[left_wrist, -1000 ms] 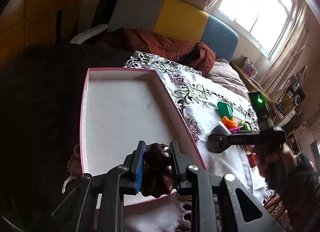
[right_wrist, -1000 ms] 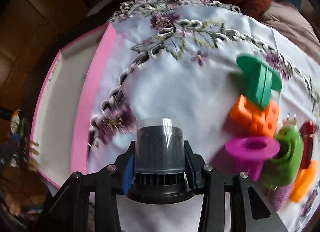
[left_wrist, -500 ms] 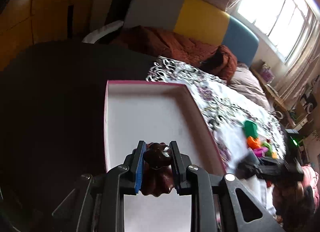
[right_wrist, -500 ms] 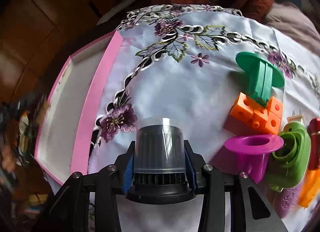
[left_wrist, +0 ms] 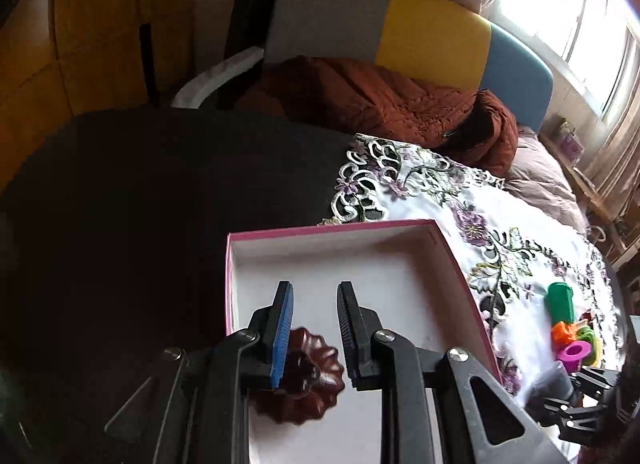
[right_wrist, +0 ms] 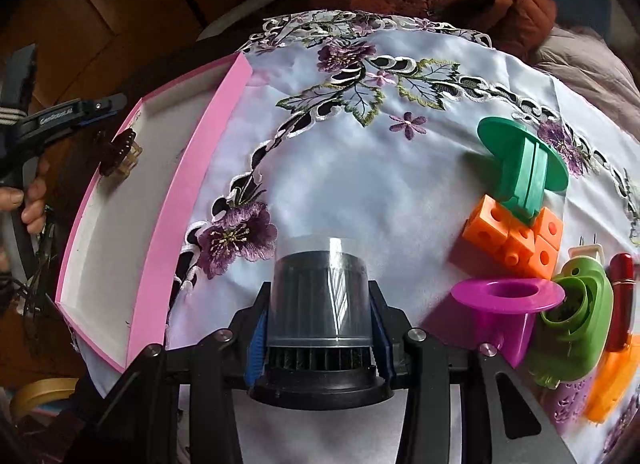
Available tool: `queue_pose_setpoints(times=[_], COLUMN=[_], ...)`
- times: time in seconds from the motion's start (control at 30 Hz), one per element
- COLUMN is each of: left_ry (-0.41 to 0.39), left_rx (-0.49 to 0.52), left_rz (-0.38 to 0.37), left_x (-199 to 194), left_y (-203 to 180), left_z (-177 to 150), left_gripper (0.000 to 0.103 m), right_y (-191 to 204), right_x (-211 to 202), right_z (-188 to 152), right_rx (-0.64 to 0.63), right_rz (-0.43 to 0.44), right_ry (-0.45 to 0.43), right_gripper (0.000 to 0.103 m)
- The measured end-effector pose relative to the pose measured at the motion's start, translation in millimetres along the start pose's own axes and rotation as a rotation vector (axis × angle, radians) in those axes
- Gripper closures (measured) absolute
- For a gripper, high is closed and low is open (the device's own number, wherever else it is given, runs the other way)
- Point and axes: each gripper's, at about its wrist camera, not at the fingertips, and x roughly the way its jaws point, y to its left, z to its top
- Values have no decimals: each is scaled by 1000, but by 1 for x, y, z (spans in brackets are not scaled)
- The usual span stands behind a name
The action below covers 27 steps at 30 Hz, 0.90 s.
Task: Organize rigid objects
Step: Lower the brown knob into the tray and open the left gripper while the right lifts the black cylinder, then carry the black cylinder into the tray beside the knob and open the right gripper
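Observation:
My left gripper (left_wrist: pixel 314 288) hovers over the near left part of the pink-rimmed white tray (left_wrist: pixel 460 264). Its jaws stand a narrow gap apart with nothing between them. A dark brown flower-shaped piece (left_wrist: pixel 304 380) lies below and behind the fingers, out of their grip. The right wrist view shows that brown piece (right_wrist: pixel 120 151) in the tray (right_wrist: pixel 192 167), clear of the left gripper (right_wrist: pixel 114 99) above it. My right gripper (right_wrist: pixel 320 304) is shut on a dark ribbed cylinder with a clear cap (right_wrist: pixel 320 284), held just above the white embroidered cloth (right_wrist: pixel 360 183).
On the cloth at the right lie a green spool (right_wrist: pixel 524 159), orange cubes (right_wrist: pixel 516 236), a magenta spool (right_wrist: pixel 504 304), a green gadget (right_wrist: pixel 576 320) and a red tube (right_wrist: pixel 620 296). A brown jacket (left_wrist: pixel 380 103) lies on the sofa behind. The dark table (left_wrist: pixel 140 223) extends left of the tray.
My left gripper moved over the tray's near left part, and the brown piece left its jaws and now lies in the tray. The right gripper stayed put with the cylinder.

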Motion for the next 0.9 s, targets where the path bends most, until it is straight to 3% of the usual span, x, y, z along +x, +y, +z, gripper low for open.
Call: queue_pose_setpoints(times=[0.1,0.33,0.67,0.9], left_ry=[-28,-93,-28,-39], left_rx=[-48,-48,-35,-24], left_rz=[-47,15,81,71], left_x=[-16,-66,-83,-97], left_y=[9,23,16,-1], left_z=[-4,-36,-116,-133], left_gripper=[77,77,77,77], right_y=[1,5,14,14], right_x=[-1,1,2,2], right_z=[-1,-1,-4,-5], right_rx=[-3,-30,-95,-94], right_rz=[-6,-30,-84,-81], right_ry=[-4,-9,-33,-48], right_gripper=[58,58,59,58])
